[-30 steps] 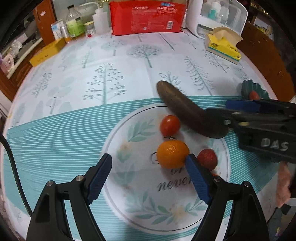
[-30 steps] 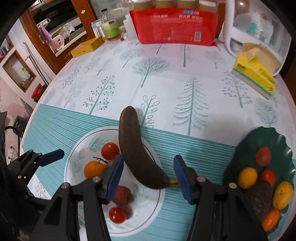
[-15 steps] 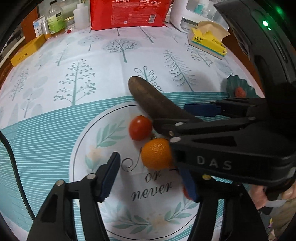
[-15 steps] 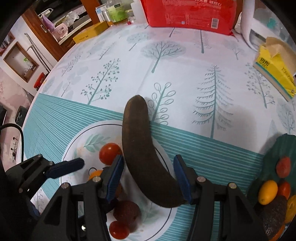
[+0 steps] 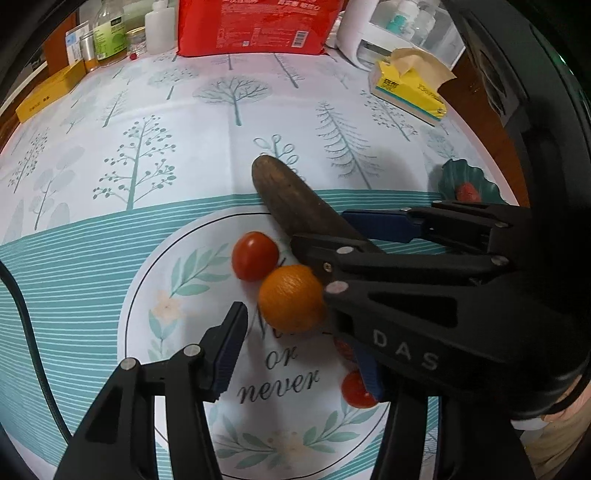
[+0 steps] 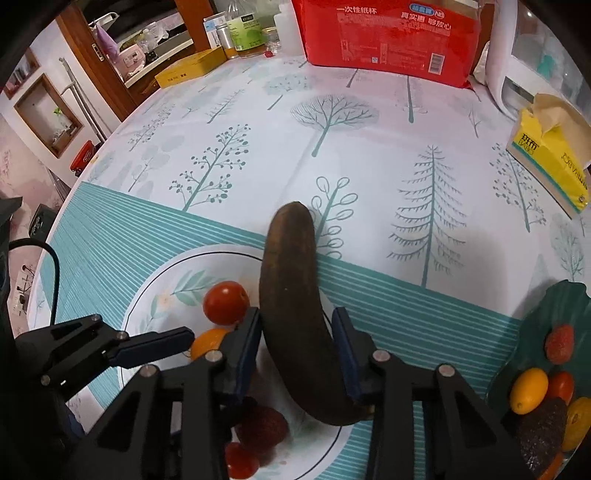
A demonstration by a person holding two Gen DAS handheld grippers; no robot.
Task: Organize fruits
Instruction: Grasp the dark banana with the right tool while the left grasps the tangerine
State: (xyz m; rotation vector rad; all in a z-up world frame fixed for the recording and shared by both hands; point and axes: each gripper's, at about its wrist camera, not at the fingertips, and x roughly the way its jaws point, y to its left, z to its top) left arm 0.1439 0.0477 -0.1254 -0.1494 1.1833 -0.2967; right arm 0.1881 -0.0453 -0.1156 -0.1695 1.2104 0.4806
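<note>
A dark brown banana (image 6: 291, 314) lies half on a white printed circle (image 5: 184, 295) of the tablecloth. My right gripper (image 6: 295, 332) straddles its lower half, jaws closing, both blue pads against its sides. An orange (image 5: 290, 299) sits beside a red tomato (image 5: 255, 255). My left gripper (image 5: 295, 328) points down at the orange, jaws closing, with a gap still showing at the left pad (image 5: 229, 347); the right gripper (image 5: 347, 236) hides the other pad. A strawberry (image 6: 262, 428) and a small tomato (image 6: 242, 459) lie nearer. A green leaf dish (image 6: 546, 317) at the right holds several fruits.
Along the back stand a red package (image 5: 258, 26), a white appliance (image 5: 369, 37), several bottles (image 5: 110, 37) and a flat yellow box (image 5: 48, 96). A yellow tissue box (image 5: 406, 92) sits back right. A black cable (image 5: 22, 314) hangs at the left.
The right gripper came down over the banana and its jaws narrowed onto it. The left jaws narrowed around the orange, and the right gripper now crosses over the left one's right finger.
</note>
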